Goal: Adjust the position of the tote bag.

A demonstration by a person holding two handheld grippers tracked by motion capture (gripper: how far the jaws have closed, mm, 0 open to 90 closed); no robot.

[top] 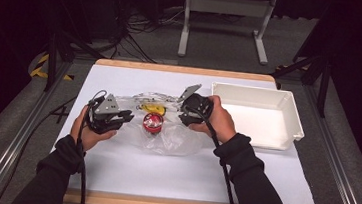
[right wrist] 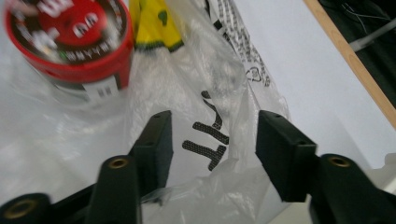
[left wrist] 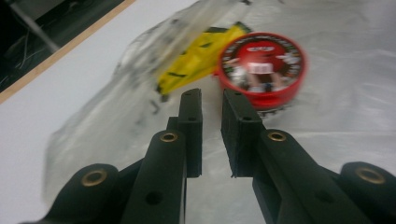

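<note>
A clear plastic bag (top: 175, 139) lies crumpled on the white table, with a round red tin (top: 153, 122) and a yellow packet (top: 150, 108) at it. My left gripper (top: 126, 117) hovers just left of the tin. In the left gripper view its jaws (left wrist: 212, 95) stand a narrow gap apart with nothing pinched, pointing at the tin (left wrist: 261, 67) and the packet (left wrist: 198, 58). My right gripper (top: 184, 113) is at the bag's right edge. Its jaws (right wrist: 212, 119) stand wide with loose printed bag film (right wrist: 210, 84) between them, not pressed. The tin (right wrist: 70, 37) lies beyond.
A white rectangular bin (top: 250, 90) stands at the table's right side, beside my right hand. The table's wooden edge (top: 187, 70) runs along the far side. A metal stand and cables are on the floor behind.
</note>
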